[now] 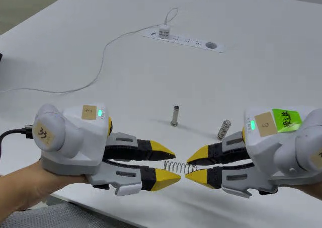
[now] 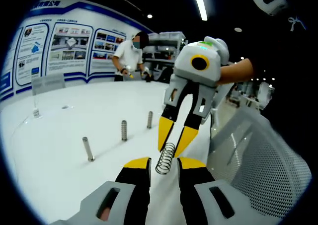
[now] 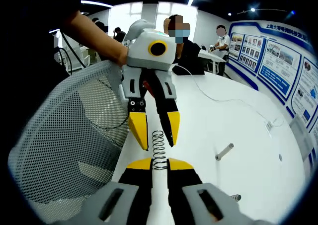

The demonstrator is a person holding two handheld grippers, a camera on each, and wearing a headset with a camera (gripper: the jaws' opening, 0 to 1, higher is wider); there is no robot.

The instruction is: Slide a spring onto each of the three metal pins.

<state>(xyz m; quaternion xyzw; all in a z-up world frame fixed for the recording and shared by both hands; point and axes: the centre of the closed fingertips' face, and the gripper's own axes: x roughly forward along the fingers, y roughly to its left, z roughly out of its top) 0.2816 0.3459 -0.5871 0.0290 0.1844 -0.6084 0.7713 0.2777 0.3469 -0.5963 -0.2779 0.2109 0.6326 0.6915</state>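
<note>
The loose spring (image 1: 176, 166) lies on its side near the front edge of the white tabletop (image 1: 126, 87), directly between the two claws, which face each other tip to tip. The left claw (image 1: 168, 163) is spread, its yellow tips standing on either side of one end of the spring. The right claw (image 1: 191, 166) is also spread, with the spring's other end between its tips. In both gripper views each claw's gap looks wider than the coil, so neither one is pinching it.

Behind the claws, a bare metal pin (image 1: 175, 115) stands upright. To its right, just beside the right claw's body, a second pin (image 1: 224, 130) already carries a spring. In the left gripper view a third pin (image 2: 149, 119) stands farther along the same row, but it is too small to tell whether it is bare or sleeved.

At the far side of the tabletop lies a white power strip (image 1: 188, 40) with a plug (image 1: 164, 31) in it, and its cable (image 1: 103, 62) curves away to the left.
</note>
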